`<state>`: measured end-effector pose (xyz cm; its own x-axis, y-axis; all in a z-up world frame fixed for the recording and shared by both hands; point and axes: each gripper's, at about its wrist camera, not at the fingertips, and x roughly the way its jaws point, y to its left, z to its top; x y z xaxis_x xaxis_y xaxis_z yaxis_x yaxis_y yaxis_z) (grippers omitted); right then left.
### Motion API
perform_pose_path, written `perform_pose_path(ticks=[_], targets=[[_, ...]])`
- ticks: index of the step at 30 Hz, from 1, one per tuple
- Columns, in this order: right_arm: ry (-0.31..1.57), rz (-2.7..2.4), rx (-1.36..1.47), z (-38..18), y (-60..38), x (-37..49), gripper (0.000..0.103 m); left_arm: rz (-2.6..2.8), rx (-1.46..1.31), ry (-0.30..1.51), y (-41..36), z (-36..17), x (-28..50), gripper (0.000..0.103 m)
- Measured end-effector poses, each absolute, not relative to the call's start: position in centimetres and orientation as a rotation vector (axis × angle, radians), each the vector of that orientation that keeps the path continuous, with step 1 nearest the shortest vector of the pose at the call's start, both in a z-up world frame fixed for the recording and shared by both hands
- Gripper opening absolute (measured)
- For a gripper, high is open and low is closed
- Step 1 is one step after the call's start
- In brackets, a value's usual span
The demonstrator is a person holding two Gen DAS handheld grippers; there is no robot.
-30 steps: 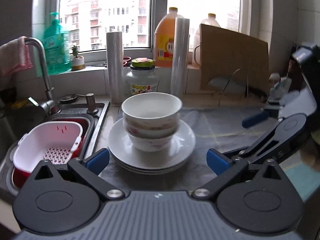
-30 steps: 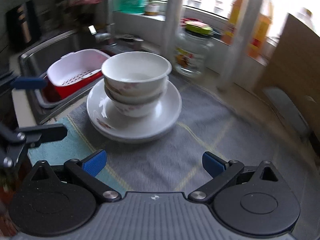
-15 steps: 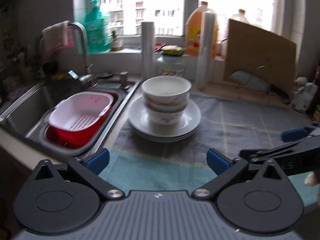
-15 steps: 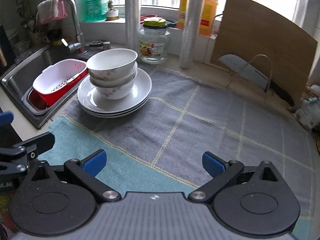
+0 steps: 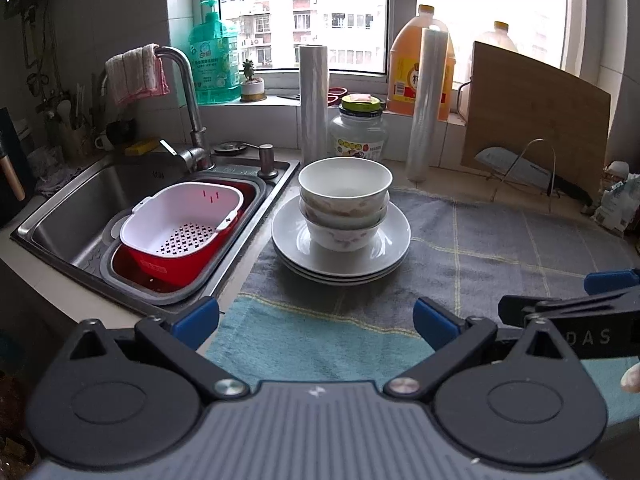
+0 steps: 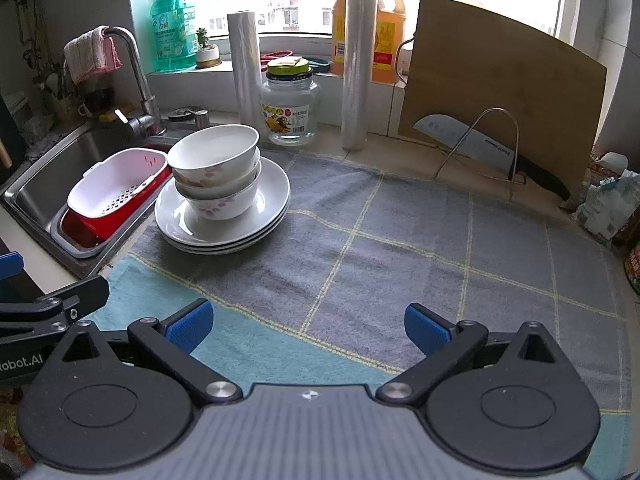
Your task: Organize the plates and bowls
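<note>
Bowls (image 5: 344, 204) on plates (image 5: 341, 256), sink (image 5: 80, 200) beside, L gripper (image 5: 316, 318) + R gripper (image 6: 306, 322) open, empty

Home kitchen, steel sink (image 5: 76, 204) (tap above), knife (image 6: 480, 148), windowsill bottles

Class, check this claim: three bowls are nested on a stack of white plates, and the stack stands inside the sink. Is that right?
Not quite. The three bowls are nested on the white plates, but the stack stands on the grey towel beside the sink, not inside it. The left wrist view shows this.

Bare cloth (image 6: 400, 248) right of plates (image 6: 224, 232)
</note>
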<state>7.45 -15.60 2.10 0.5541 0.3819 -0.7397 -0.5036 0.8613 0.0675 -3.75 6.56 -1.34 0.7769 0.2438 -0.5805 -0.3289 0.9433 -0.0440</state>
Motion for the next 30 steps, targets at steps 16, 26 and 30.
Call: perform_pose_path(ticks=[16, 26, 30], targets=[[0.82, 0.524, -0.154, 2.73, -15.84, 7.54, 0.103, 0.312, -0.149, 0.597, 6.25, -0.5, -3.77, 0.102], [0.819, 0.519, -0.152, 2.79, -16.07, 7.65, 0.103, 0.307, -0.152, 0.601, 6.26, -0.35, -3.54, 0.102], [0.819, 0.519, -0.151, 2.77, -16.07, 7.67, 0.103, 0.308, -0.153, 0.604, 6.14, -0.32, -3.42, 0.102]])
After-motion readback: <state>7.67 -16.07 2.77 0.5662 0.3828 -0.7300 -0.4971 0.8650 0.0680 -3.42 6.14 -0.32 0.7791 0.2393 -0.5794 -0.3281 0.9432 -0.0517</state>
